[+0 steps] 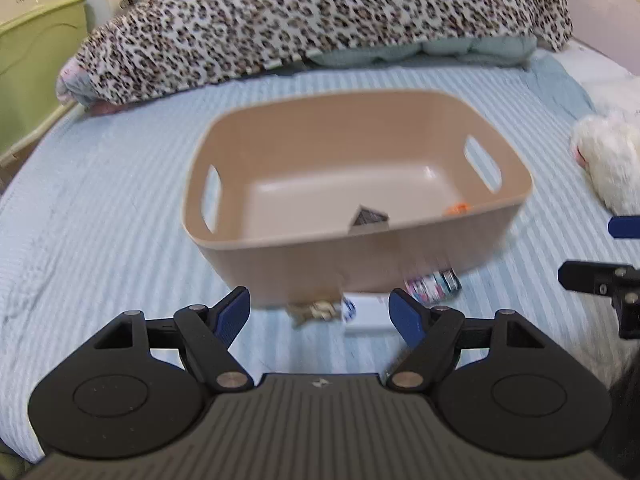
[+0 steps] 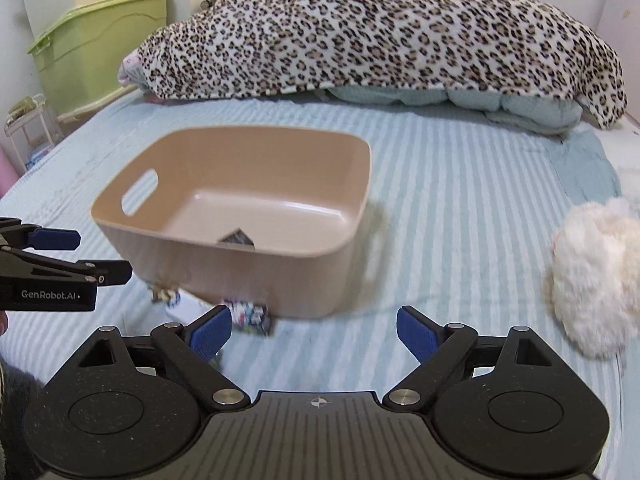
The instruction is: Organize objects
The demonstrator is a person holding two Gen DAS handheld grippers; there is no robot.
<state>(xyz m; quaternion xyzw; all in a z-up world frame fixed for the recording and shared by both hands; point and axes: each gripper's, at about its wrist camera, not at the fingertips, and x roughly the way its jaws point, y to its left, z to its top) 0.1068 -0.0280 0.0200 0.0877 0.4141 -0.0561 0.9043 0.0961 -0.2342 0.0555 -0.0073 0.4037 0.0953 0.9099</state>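
Note:
A beige plastic basket (image 1: 420,264) (image 2: 320,276) with handle slots sits on the striped blue bed. Inside lie a small dark packet (image 1: 368,218) (image 2: 238,238) and something orange (image 1: 456,209). In front of the basket lie a brownish clip-like item (image 1: 314,310) (image 2: 162,293), a white box (image 1: 366,314) (image 2: 182,307) and a colourful printed packet (image 1: 434,285) (image 2: 250,314). My left gripper (image 1: 320,316) is open and empty just short of these items. My right gripper (image 2: 314,334) is open and empty, to the right of them.
A leopard-print blanket (image 1: 300,20) (image 2: 380,40) over a pale quilt lies across the far side of the bed. A white plush toy (image 1: 612,160) (image 2: 592,280) lies to the right. Green storage bins (image 2: 100,44) stand beyond the left edge.

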